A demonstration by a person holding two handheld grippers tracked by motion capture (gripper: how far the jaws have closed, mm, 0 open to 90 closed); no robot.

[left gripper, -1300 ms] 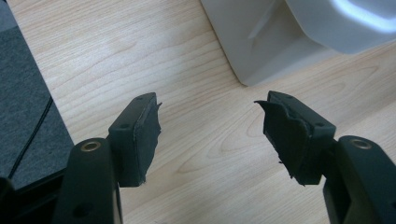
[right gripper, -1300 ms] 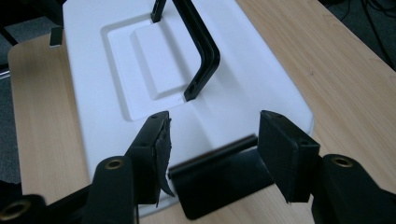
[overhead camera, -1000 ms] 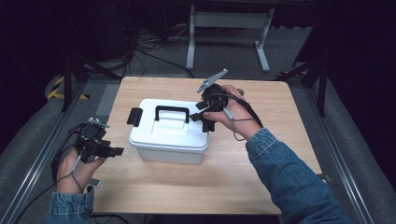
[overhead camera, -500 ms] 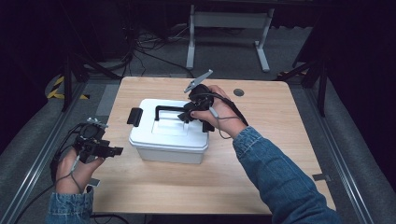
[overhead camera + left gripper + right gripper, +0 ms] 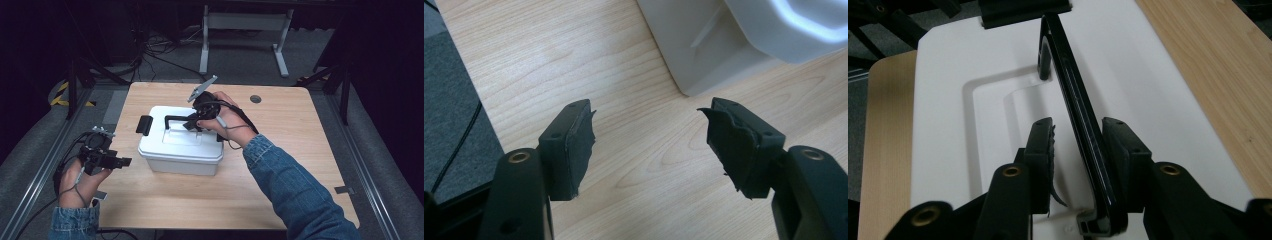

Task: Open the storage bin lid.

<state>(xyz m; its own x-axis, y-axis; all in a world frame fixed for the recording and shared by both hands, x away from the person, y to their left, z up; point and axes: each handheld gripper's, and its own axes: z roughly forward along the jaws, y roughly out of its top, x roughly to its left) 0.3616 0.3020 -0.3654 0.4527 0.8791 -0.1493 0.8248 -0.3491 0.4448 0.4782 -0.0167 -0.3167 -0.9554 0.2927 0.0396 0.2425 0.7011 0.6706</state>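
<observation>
White lidded plastic box (image 5: 181, 145) sits near the middle of the wooden table (image 5: 300, 150), a bit left of centre. Black carry handle (image 5: 176, 119) stands upright over a recess in the lid (image 5: 1158, 100), and a black latch (image 5: 144, 125) shows on the box's left end.

Right gripper (image 5: 194, 121) is at the right end of the handle, hand (image 5: 220, 117) reaching in over the box's top. In the right gripper view (image 5: 1078, 145) the handle bar (image 5: 1073, 100) runs up between the 2 jaws. The right pad looks against the bar or nearly so. The left pad (image 5: 1042, 150) stands off with a visible gap, so jaws are part spread, not yet pinching.

Left gripper (image 5: 104, 159) hovers over the table's left edge, apart from the box. In its own view (image 5: 649, 135) the jaws are spread wide, nothing between them, with a bottom corner of the box (image 5: 714, 55) beyond.

Handling guess: rigid moulded plastic, stiff walls, smooth and a bit slippery on its faces. Weight unknown since contents are hidden; an empty box this kind would be light. Handle is thin, hard and glossy, and probably pivots, so the box may swing or tilt if lifted off-centre. Best hold is likely mid-handle, pads squarely across the bar; the current spot near the end post risks a lopsided lift. The left gripper could steady a side wall or work the latch.
</observation>
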